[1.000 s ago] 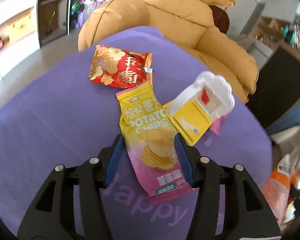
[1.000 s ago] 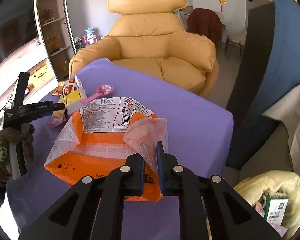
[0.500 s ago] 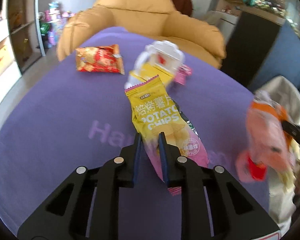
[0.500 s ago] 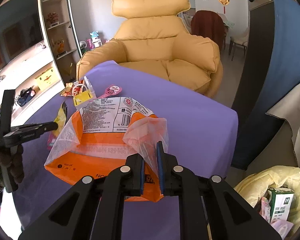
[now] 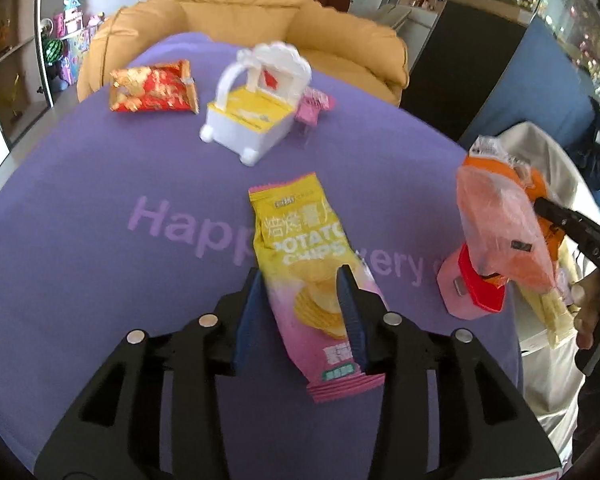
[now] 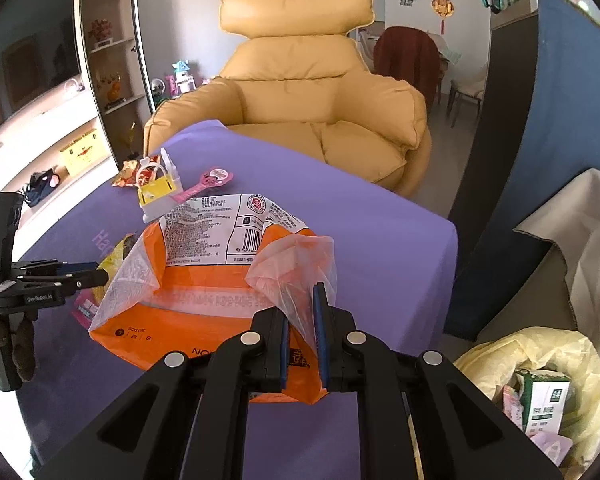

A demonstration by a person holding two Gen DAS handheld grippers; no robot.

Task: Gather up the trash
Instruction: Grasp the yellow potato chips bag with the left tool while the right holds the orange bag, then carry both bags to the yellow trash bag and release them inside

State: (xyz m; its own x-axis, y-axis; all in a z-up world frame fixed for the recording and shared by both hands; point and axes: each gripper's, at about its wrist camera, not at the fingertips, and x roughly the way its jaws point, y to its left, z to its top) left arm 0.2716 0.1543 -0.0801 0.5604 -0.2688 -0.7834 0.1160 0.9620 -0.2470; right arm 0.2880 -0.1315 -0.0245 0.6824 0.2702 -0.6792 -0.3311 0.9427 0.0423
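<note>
The left claw is sitting with its blue fingers spread on either side of a yellow-and-pink potato chips bag, which is lying on the purple table just in front of the "Happy" lettering. The right claw is pinching a flap of an orange plastic bag, holding it beside the table's right edge, near a yellow trash bag. Farther back, a red snack packet and a white-and-yellow toy box are lying on the table.

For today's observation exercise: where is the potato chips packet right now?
In the left wrist view the potato chips packet lies between the left gripper's open fingers on the purple tablecloth, below the white toy box.
</note>
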